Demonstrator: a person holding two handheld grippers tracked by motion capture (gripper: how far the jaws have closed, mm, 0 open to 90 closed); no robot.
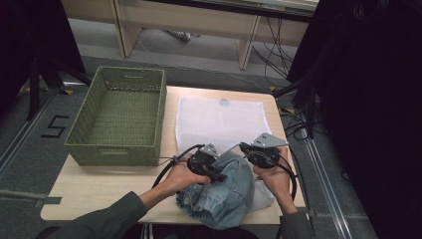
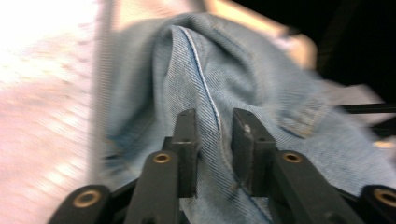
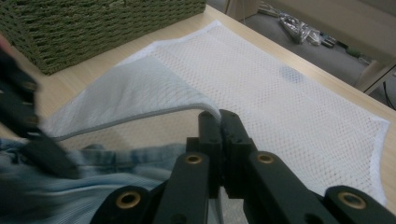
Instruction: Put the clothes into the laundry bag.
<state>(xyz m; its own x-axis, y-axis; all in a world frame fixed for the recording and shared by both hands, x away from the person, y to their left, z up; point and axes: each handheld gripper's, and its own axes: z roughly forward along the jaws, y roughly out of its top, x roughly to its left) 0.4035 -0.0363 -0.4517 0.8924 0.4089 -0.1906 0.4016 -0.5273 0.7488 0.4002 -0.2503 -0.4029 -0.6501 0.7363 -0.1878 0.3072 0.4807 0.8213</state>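
A pair of light blue jeans (image 1: 224, 194) lies bunched at the table's near edge, partly on a white mesh bag (image 1: 219, 119). My left gripper (image 1: 219, 177) sits on top of the jeans. In the left gripper view its jaws (image 2: 215, 126) are shut on a raised seam fold of the denim (image 2: 261, 79). My right gripper (image 1: 242, 147) is just right of it, at the bag's near edge. In the right gripper view it (image 3: 219, 119) is shut on the bag's grey rim (image 3: 140, 116) and holds it up off the table, with the jeans (image 3: 93, 158) under the lifted flap.
A green woven basket (image 1: 84, 122) stands at the table's left, beside the bag; its wall (image 3: 93, 28) also shows in the right gripper view. Bare wood lies in front of the basket. Dark stands and cables crowd the floor to the right.
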